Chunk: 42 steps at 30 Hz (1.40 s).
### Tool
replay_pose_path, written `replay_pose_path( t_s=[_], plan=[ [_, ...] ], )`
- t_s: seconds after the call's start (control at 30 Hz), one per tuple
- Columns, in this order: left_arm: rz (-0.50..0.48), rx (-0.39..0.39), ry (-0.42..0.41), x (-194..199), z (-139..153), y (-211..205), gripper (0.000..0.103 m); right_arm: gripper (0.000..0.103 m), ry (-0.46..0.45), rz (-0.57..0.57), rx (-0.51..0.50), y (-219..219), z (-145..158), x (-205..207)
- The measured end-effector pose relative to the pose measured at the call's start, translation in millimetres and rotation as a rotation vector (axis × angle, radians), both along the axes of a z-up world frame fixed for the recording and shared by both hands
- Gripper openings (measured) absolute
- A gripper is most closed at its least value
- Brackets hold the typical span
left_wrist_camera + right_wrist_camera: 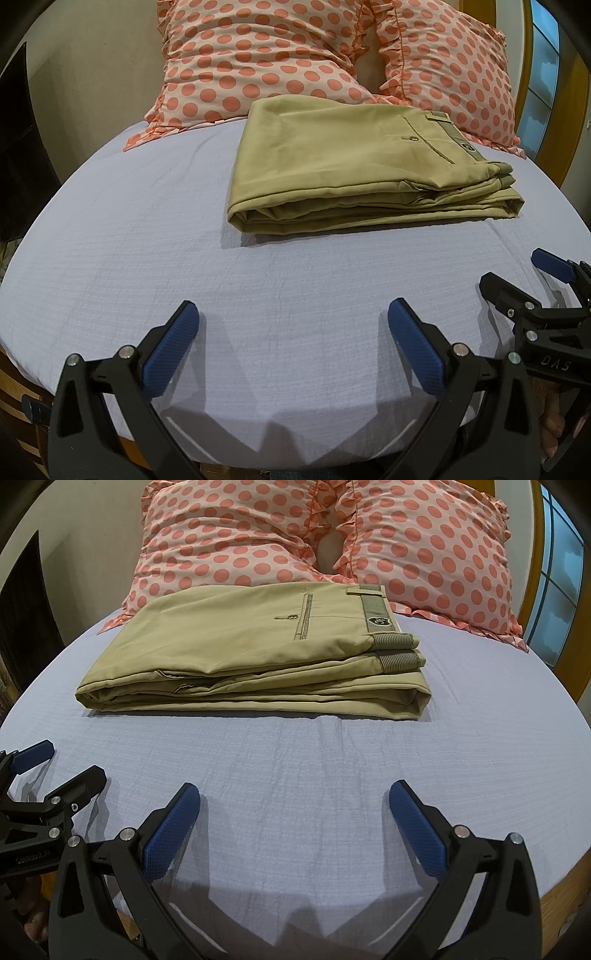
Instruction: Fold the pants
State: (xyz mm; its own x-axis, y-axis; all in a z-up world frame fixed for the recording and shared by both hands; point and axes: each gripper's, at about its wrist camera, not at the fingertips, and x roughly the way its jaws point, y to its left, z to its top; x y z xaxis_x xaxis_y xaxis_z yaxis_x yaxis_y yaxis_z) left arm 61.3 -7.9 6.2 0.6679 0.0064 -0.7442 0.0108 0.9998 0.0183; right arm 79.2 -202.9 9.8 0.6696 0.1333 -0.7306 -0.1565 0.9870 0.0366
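Note:
The khaki pants (354, 162) lie folded in a flat stack of several layers on the lilac bed sheet (184, 258), back pocket and waistband on top at the right; they also show in the right wrist view (251, 653). My left gripper (293, 317) is open and empty, low over the sheet, well short of the pants. My right gripper (294, 797) is open and empty, also short of the pants. Each gripper shows at the edge of the other's view: the right one (517, 277), the left one (70, 760).
Two pink polka-dot pillows (229, 535) (436, 550) stand behind the pants at the head of the bed. A wooden bed frame (561, 893) edges the mattress. A window (557, 590) is at the right, a dark panel (18, 147) at the left.

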Motion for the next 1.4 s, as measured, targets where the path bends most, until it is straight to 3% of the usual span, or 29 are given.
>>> replay_pose_path(
  t_s=[1.4],
  plan=[
    [0.005, -0.007, 0.011, 4.6, 0.6, 3.4, 0.101, 0.102, -0.003, 0.004, 0.001, -1.4, -0.1, 0.9]
  ],
)
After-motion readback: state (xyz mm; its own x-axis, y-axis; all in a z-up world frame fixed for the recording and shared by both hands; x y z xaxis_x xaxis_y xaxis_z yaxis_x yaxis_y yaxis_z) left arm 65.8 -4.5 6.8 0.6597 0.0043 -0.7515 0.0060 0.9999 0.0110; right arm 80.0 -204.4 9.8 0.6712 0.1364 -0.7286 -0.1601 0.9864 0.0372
